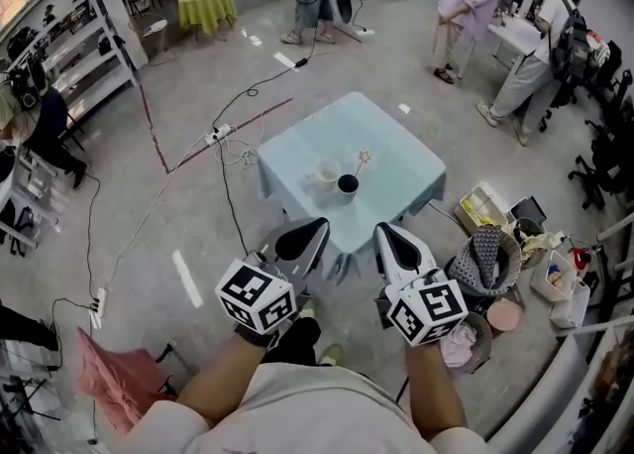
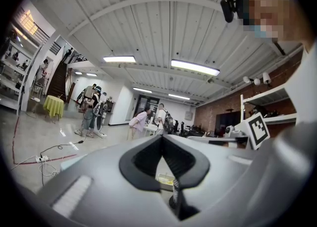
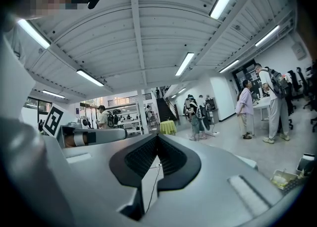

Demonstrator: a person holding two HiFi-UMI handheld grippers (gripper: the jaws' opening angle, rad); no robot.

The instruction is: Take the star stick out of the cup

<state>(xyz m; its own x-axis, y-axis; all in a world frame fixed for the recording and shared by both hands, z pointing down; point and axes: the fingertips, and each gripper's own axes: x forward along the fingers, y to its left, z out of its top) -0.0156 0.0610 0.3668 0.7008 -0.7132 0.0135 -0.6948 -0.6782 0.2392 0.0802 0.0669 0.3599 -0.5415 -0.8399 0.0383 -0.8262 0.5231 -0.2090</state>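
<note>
A small table (image 1: 401,170) under a pale blue cloth stands a few steps ahead in the head view. On it sits a dark cup (image 1: 348,183) with the star stick (image 1: 363,159) leaning out to the upper right, its star at the top. A white cup (image 1: 326,174) stands just left of it. My left gripper (image 1: 302,241) and right gripper (image 1: 396,244) are held close to my body, well short of the table, side by side. Both are shut with nothing between the jaws. In the gripper views the left gripper (image 2: 162,138) and right gripper (image 3: 157,137) point up toward the room and ceiling.
A woven basket (image 1: 485,259) holding cloth, a pink bowl (image 1: 503,315) and storage crates (image 1: 482,209) crowd the floor right of the table. Cables and a power strip (image 1: 220,132) lie to its left. Several people stand at the back near a yellow-green table (image 1: 206,4). Shelves (image 1: 69,46) line the left.
</note>
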